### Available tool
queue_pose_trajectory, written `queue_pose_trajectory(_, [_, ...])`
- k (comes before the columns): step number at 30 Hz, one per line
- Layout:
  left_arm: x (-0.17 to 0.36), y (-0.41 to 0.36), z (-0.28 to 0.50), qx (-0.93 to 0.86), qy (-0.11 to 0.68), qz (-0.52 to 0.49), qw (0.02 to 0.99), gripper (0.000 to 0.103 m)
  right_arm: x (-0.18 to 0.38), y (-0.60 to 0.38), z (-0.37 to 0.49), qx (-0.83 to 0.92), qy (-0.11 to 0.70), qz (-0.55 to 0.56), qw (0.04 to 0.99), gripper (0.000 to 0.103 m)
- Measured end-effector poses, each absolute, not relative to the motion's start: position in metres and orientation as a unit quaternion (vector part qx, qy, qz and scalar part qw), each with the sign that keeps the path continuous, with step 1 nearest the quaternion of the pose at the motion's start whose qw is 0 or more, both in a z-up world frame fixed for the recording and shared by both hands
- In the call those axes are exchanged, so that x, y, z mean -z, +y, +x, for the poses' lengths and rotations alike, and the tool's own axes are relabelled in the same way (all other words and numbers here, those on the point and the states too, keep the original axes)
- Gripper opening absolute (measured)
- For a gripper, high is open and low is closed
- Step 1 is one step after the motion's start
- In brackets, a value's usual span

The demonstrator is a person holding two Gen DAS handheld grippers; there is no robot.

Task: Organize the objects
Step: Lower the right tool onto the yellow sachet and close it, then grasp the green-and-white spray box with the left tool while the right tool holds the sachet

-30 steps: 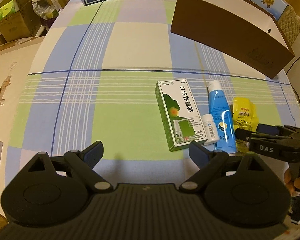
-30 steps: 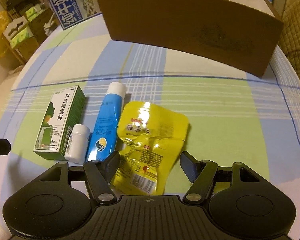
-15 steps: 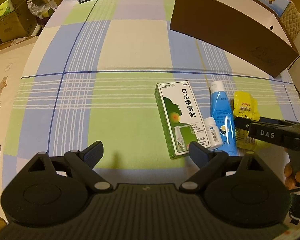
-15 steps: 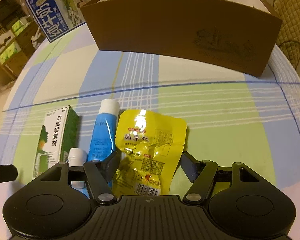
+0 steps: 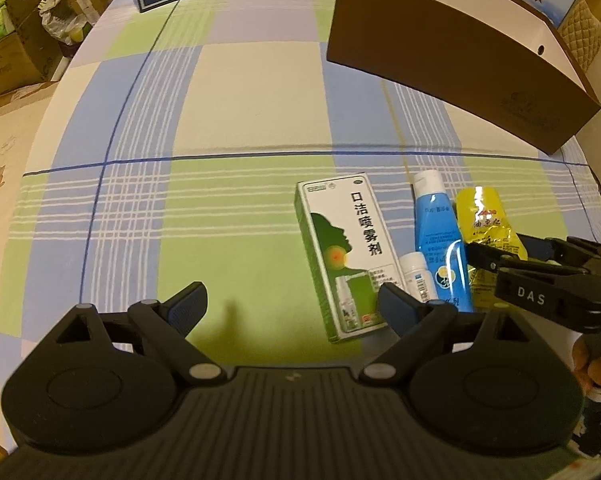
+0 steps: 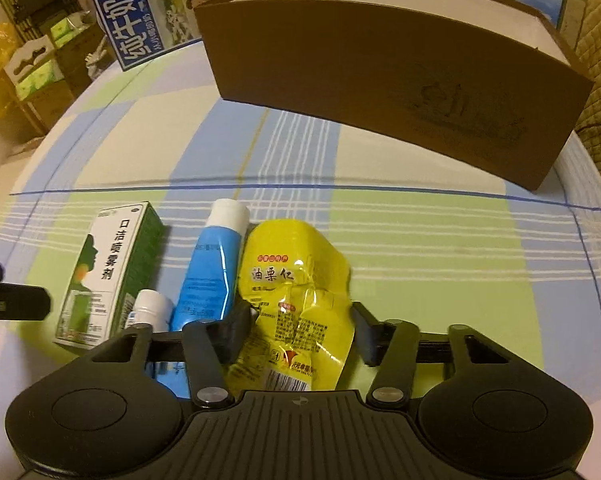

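- Cardboard box [image 6: 380,92]: the largest item and the landmark for everything below. It stands open-topped at the far side of the checked tablecloth [image 5: 220,100]. Judged to be the place where the loose items go.
- Green carton [image 5: 346,256]: lies flat, well in front of the box, leftmost of the row of four items. Stiff, flat-sided card; judged light and easy to take across its long edges.
- Blue tube [image 5: 440,240]: lies flat in front of the box, just right of the carton, white cap toward the box. Soft body, glossy skin; grip near the cap, where it is firmest.
- Yellow pouch [image 6: 300,292]: lies in front of the box, rightmost of the row, its left edge against the tube. Crinkled, shiny foil; judged light, limp and slippery. It will sag if held by a corner, so take it across the middle of the body with a firm pinch.
- White bottle [image 5: 416,274]: smallest item, lying between the carton and the tube at their near ends. Hard and round; may roll if nudged.
- Right gripper [image 6: 300,330]: jaws are closing, with the lower half of the pouch between them. The left pad is at the pouch edge; a firm pinch on both sides cannot be confirmed.
- Left gripper [image 5: 290,306]: jaws stand wide apart and hold nothing; it hangs over bare cloth in front of the box, just left of the carton.
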State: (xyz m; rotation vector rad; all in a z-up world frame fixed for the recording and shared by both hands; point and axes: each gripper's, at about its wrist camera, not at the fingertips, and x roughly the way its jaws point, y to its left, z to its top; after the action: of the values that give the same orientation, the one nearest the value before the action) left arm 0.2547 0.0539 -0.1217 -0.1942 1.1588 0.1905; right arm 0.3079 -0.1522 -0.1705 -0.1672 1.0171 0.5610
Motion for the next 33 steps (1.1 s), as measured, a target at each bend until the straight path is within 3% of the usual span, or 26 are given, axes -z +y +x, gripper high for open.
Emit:
queue_pose_trajectory(9, [0.131,0.039,0.278,-0.072,0.542,-0.088,0.833,0.091,0.159,-0.178,0.316,-0.248,0.484,-0.040,0.838,0.040])
queue_pose_trajectory(22, [0.150,0.022,0.312,-0.073,0.544,-0.067,0.833,0.089,0.145,-0.228,0.325,-0.203,0.490,0.005,0.848,0.039])
queue_pose_trajectory(33, [0.157,0.014,0.315,-0.073,0.547,-0.050,0.833,0.073,0.143,-0.248,0.322,-0.188,0.494,0.018,0.848,0.039])
